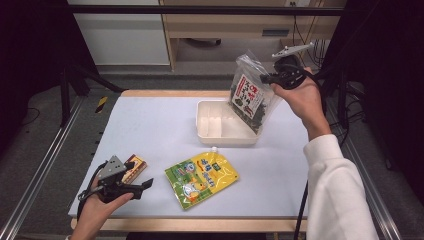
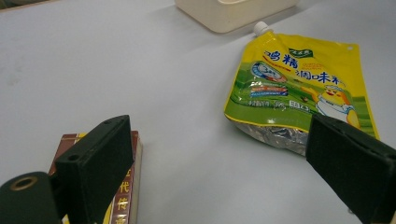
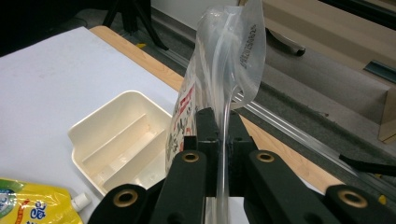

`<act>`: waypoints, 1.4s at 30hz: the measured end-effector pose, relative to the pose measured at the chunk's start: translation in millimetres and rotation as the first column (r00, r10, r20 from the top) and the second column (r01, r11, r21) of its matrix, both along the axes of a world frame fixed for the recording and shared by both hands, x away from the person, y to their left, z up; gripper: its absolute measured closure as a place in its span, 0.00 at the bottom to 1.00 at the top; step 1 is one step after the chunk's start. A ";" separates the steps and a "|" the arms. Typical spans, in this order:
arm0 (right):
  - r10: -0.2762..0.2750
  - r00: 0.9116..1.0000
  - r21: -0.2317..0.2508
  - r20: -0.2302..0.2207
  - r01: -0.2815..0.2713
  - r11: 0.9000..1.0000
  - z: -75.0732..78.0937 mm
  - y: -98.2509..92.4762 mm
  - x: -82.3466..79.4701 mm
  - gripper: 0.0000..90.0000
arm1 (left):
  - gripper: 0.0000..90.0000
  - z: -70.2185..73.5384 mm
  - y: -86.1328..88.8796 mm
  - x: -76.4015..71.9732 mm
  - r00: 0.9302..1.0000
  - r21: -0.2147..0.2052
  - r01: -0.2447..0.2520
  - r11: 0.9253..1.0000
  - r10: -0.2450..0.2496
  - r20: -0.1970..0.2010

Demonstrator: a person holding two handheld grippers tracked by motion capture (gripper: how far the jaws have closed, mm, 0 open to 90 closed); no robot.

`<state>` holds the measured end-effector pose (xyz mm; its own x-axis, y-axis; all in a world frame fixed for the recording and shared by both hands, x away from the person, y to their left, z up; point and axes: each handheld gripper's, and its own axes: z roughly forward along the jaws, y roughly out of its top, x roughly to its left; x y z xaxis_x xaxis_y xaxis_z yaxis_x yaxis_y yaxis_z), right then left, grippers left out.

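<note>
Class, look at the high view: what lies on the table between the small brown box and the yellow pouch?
Nothing: the high view shows bare white table between the brown box and the yellow pouch.

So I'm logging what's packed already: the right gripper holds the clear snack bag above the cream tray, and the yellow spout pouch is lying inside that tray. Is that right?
Not quite. The yellow spout pouch lies flat on the table, in front of the cream tray, not inside it; the high view shows this. The rest holds: the right gripper is shut on the clear snack bag above the tray.
</note>
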<state>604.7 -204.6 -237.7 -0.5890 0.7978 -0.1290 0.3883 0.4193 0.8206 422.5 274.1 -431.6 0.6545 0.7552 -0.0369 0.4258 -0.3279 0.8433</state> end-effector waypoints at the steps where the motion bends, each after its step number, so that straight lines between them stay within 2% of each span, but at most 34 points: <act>1: 0.003 1.000 -0.001 0.001 -0.003 1.000 0.0 1.1 -0.8 0.98 | 0.08 0.1 -0.1 0.0 1.000 0.000 0.001 1.000 -0.001 -0.001; 4: 0.006 1.000 -0.015 0.004 -0.006 1.000 0.1 3.1 -1.7 0.98 | 0.08 -0.3 -0.6 -0.1 1.000 0.001 0.002 1.000 -0.002 -0.002; 15: -0.001 1.000 -0.018 -0.003 0.001 1.000 -1.4 3.4 -1.7 0.98 | 0.08 -0.7 -1.6 -0.2 1.000 0.004 0.008 1.000 -0.008 -0.006; 30: -0.034 0.999 -0.001 0.037 0.034 0.999 3.1 -1.1 0.3 0.98 | 0.08 -0.7 -0.9 -0.1 1.000 0.002 0.005 1.000 -0.005 -0.006; 36: -0.022 0.999 -0.019 0.035 0.023 1.000 -4.0 5.4 2.3 0.98 | 0.08 -1.3 -1.4 0.2 1.000 0.007 0.009 1.000 -0.009 -0.008; 42: -0.006 1.000 -0.033 0.006 0.006 0.999 -17.2 11.8 6.2 0.98 | 0.08 -1.3 -1.2 0.0 1.000 0.009 0.009 1.000 -0.009 -0.009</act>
